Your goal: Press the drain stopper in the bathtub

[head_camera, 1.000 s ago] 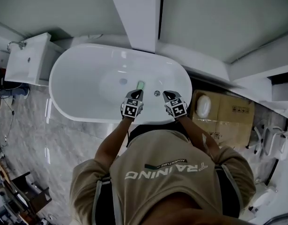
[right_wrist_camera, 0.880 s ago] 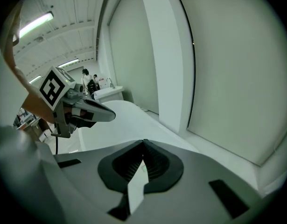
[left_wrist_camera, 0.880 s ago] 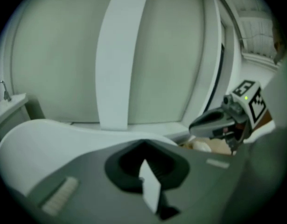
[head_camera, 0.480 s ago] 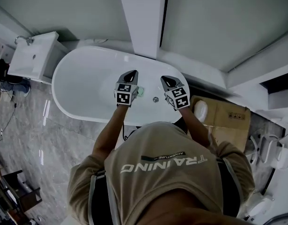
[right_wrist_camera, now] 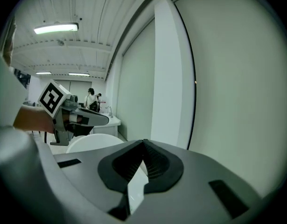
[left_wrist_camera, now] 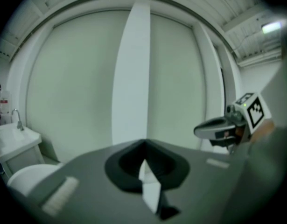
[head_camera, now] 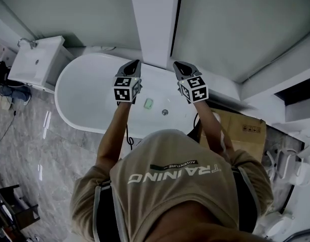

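Observation:
The white oval bathtub [head_camera: 89, 97] lies below me in the head view. On its near inner wall sits a small round chrome fitting [head_camera: 165, 112], with a pale green object [head_camera: 148, 103] beside it. My left gripper [head_camera: 129, 65] and right gripper [head_camera: 180, 66] are held up side by side over the tub's far rim, pointing at the wall. Both are shut and hold nothing. In the left gripper view the jaws [left_wrist_camera: 144, 143] meet at a point toward the white pillar [left_wrist_camera: 131, 73]. The right gripper view shows its jaws [right_wrist_camera: 144, 141] closed likewise. Any drain on the tub floor is hidden behind the left gripper.
A white washbasin [head_camera: 36, 62] with a tap stands left of the tub. A cardboard box [head_camera: 243, 127] lies at the right end. Grey wall panels and a white pillar [head_camera: 155, 19] rise behind the tub. A marble floor [head_camera: 39, 155] is at the left.
Both grippers rose and moved away from the tub's near rim to above its far rim, toward the wall. They stay shut.

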Tool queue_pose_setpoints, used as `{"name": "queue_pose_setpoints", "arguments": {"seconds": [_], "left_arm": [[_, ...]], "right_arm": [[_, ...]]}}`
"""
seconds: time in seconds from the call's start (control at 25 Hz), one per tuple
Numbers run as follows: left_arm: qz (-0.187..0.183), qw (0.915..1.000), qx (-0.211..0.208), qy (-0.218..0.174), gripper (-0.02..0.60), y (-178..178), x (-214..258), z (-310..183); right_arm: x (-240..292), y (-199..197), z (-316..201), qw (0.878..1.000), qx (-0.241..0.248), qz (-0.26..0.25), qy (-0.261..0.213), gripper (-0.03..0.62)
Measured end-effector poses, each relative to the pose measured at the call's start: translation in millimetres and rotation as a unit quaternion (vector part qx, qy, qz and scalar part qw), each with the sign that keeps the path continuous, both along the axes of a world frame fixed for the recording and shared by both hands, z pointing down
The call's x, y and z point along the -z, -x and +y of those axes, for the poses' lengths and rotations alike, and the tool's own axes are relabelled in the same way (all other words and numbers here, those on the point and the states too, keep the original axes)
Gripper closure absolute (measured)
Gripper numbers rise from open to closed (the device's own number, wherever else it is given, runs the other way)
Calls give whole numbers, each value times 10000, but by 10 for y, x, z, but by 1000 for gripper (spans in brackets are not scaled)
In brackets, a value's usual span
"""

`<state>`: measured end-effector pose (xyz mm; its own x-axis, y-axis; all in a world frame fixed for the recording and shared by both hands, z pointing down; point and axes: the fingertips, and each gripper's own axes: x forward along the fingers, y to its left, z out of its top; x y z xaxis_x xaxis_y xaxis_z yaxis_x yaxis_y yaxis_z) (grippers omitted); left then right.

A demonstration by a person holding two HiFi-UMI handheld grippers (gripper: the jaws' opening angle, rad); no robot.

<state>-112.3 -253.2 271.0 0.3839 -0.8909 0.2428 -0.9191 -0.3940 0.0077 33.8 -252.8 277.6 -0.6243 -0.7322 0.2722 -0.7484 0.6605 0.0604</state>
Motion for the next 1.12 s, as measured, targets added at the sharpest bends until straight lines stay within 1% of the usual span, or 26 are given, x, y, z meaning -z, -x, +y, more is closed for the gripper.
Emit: {"name": "queue_pose_setpoints", "arguments": {"seconds": [0.16,0.32,0.44,0.6,0.76,0.92,1.04,1.12], "left_arm": [[-22,9993,-62,-361,578,34,395,-79],[-144,9969,-115,-769,579,88,809,-170],[-227,9934,-124,-1116,578,119,1118,-226],[-316,9876,-110,-1534,579,74,1416,-213],[-281,9820,-63,-1866,578,58,1591,-187],[-366,9778,13,-2061,579,45,1589,-134],[-369,9788,15,-2014,579,34,1511,-87],[-364,9802,4,-1946,578,37,1455,-80]], "right_arm": [[299,92,-81,9995,49,-71,-309,586],[599,218,-122,9983,86,-220,-538,586],[880,290,-144,9960,76,-334,-824,586],[1209,223,-151,9911,-49,-544,-1217,586],[1307,148,-163,9889,-189,-465,-1401,586],[1325,77,-121,9858,-353,-648,-1509,586],[1368,42,-73,9825,-420,-818,-1623,585],[1369,51,-56,9818,-411,-847,-1650,586]]}}
